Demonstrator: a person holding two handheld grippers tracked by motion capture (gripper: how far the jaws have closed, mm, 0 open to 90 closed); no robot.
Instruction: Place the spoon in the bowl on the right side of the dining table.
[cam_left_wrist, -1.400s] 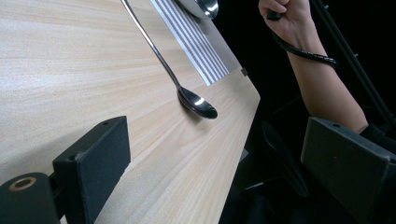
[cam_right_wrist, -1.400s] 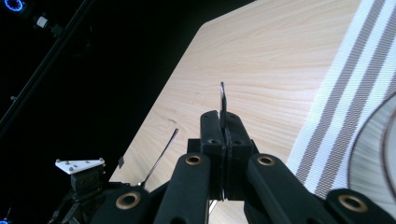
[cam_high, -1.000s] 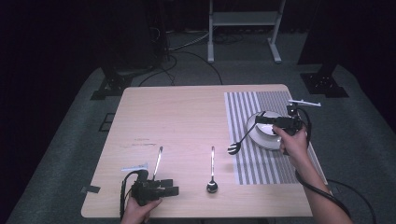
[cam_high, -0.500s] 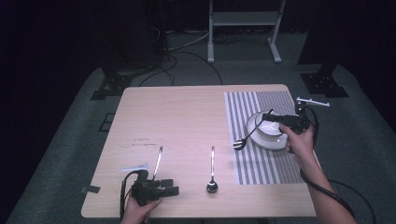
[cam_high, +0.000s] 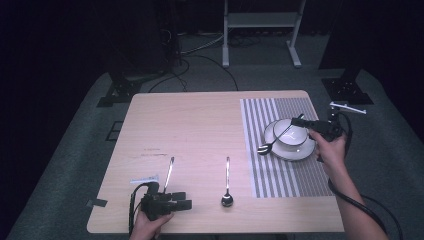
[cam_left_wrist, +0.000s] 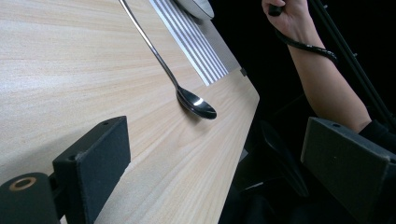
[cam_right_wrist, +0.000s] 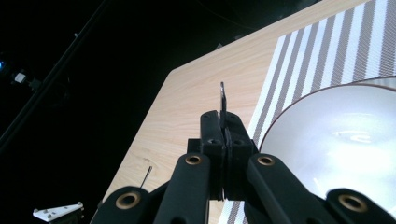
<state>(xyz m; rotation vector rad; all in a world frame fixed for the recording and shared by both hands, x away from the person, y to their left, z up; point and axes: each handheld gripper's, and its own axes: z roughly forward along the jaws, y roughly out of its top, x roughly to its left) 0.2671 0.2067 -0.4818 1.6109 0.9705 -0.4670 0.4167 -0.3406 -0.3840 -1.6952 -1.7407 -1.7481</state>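
At the right of the high view, my right gripper (cam_high: 299, 121) hangs over a white bowl (cam_high: 292, 135) on a white plate (cam_high: 280, 151). It is shut on the handle of a metal utensil (cam_high: 277, 136), which slants down to the left. The utensil's head (cam_high: 263, 148) sits at the plate's left rim. In the right gripper view, the jaws (cam_right_wrist: 223, 122) pinch that thin handle (cam_right_wrist: 223, 99) beside the bowl (cam_right_wrist: 341, 140). My left gripper (cam_high: 185, 204) rests open at the table's near left edge. Its wide-apart jaws (cam_left_wrist: 233, 158) face a spoon (cam_left_wrist: 187, 95) lying on the wood.
The striped placemat (cam_high: 270, 175) covers the table's right side. The spoon (cam_high: 226, 186) and a second slim utensil (cam_high: 169, 172) lie near the front edge, beside a small white label (cam_high: 145, 178). Dark floor, cables and a metal stand (cam_high: 260, 20) lie beyond the table.
My right gripper has drifted to the right with the utensil, so the utensil's head went from the mat to the plate's left rim. The left gripper has stayed still.
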